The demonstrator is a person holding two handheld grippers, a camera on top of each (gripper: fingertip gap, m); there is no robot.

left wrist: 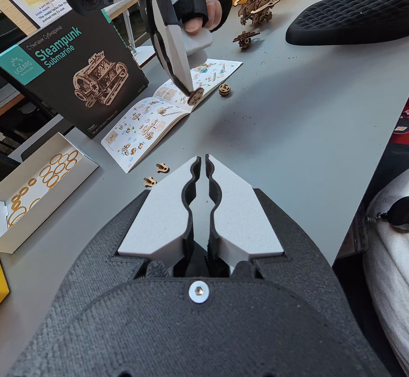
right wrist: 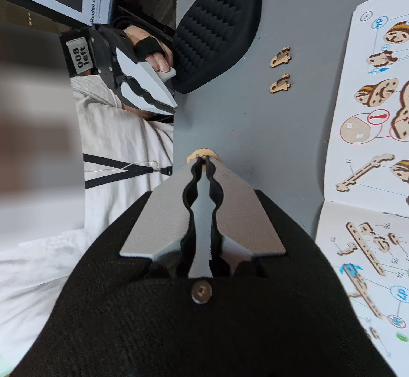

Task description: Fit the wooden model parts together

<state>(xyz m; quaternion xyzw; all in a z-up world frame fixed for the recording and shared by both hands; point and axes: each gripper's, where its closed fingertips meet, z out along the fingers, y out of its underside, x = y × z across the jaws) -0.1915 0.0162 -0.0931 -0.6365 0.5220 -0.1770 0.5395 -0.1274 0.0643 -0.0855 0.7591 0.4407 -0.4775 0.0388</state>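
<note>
- Two grippers are seen: the right gripper [right wrist: 203,160] is pinched on a round wooden disc [left wrist: 195,96], held above the open instruction booklet [left wrist: 155,120].
- The left gripper [left wrist: 203,159] is nearly pressed together, holding nothing, over the grey table [left wrist: 298,122].
- Two small wooden clips [left wrist: 162,167] lie just left of its tips.
- A second wooden disc [left wrist: 224,89] lies right of the booklet; a half-built wooden model [left wrist: 256,1] stands far back.

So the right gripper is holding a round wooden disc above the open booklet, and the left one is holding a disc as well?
Not quite. The right gripper does hold the round wooden disc above the open booklet, but the left gripper holds nothing: the left wrist view shows its jaws nearly closed and empty.
</note>
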